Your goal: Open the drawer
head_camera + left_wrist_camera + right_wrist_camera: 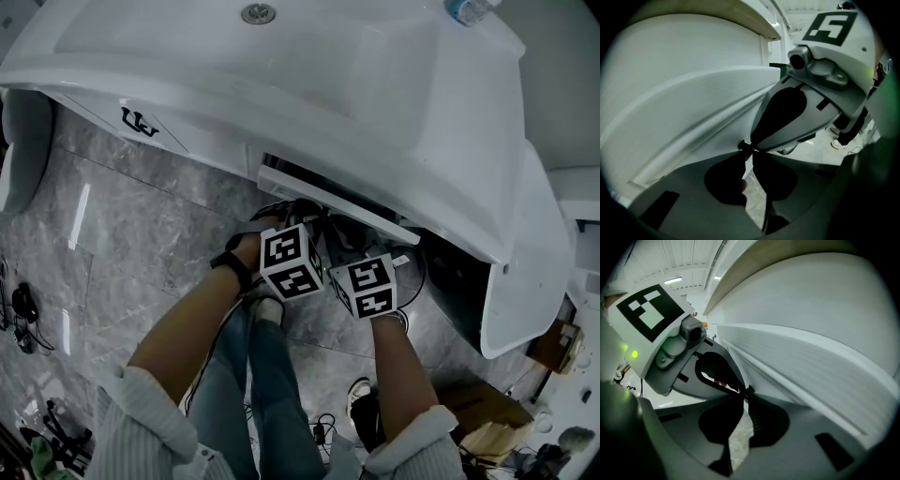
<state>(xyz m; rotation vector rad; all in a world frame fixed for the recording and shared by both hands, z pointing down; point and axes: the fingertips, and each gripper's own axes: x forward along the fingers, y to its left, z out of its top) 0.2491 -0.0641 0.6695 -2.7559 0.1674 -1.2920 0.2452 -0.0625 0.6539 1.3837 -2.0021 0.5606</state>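
Observation:
The white drawer front [328,202] sticks out a little from the vanity under the sink, with a dark gap above it. Both grippers are side by side just below its lower edge. The left gripper [292,217] has its marker cube [292,262] turned up; the right gripper [349,240] has its cube [366,286] beside it. In the left gripper view the drawer front [693,108] fills the left side and the jaws [749,149] are shut tip to tip, right next to the right gripper [825,70]. In the right gripper view the jaws [745,393] are shut beside the drawer front [811,366].
The sink basin with its drain [259,13] lies above the drawer. A white cabinet door [534,262] stands open at the right. A black handle [139,122] marks the left cabinet front. Cardboard boxes [487,412] and cables [23,309] lie on the grey tiled floor.

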